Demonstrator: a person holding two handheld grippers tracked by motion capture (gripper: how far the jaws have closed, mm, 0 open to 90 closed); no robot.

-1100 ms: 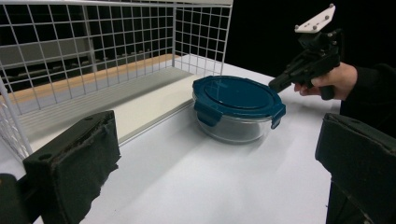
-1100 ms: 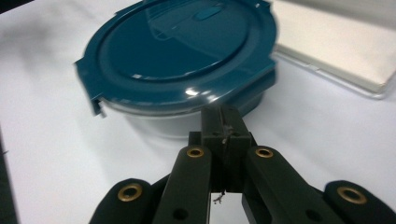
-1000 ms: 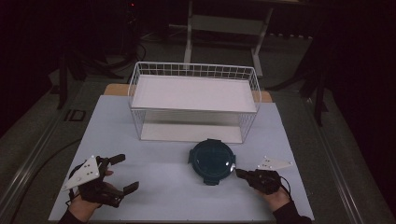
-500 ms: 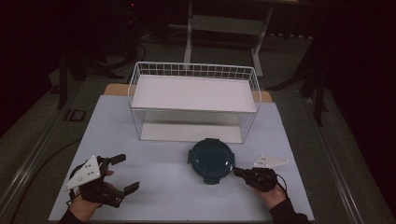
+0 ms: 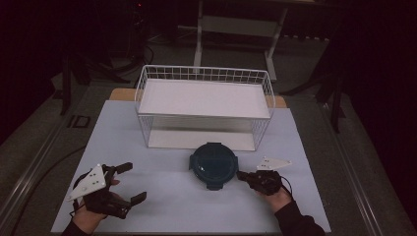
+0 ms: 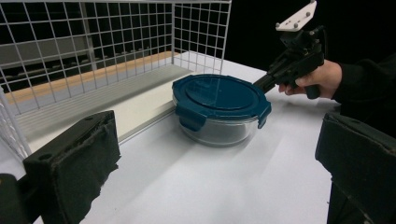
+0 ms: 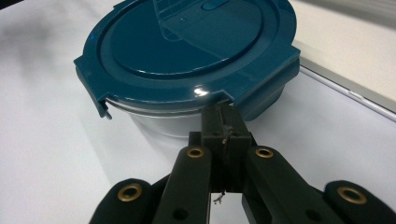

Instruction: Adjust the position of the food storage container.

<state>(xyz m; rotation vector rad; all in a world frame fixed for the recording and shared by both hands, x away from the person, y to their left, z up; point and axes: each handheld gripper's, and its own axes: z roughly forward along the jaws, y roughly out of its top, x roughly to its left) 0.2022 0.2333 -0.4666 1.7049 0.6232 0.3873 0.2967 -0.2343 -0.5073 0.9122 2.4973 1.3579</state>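
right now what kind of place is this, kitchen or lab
Probably a lab or recording room, not a kitchen: a bare white table with a wire basket, a lidded glass container, and dark equipment stands behind.

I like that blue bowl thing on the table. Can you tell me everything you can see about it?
The container is a round, clear, glass-looking bowl with a dark teal, plastic-looking lid closed on top. The lid has clip flaps around its edge. It sits upright on the white table, just in front of the wire basket. The right gripper, jaws shut, has its tips at the lid's rim.
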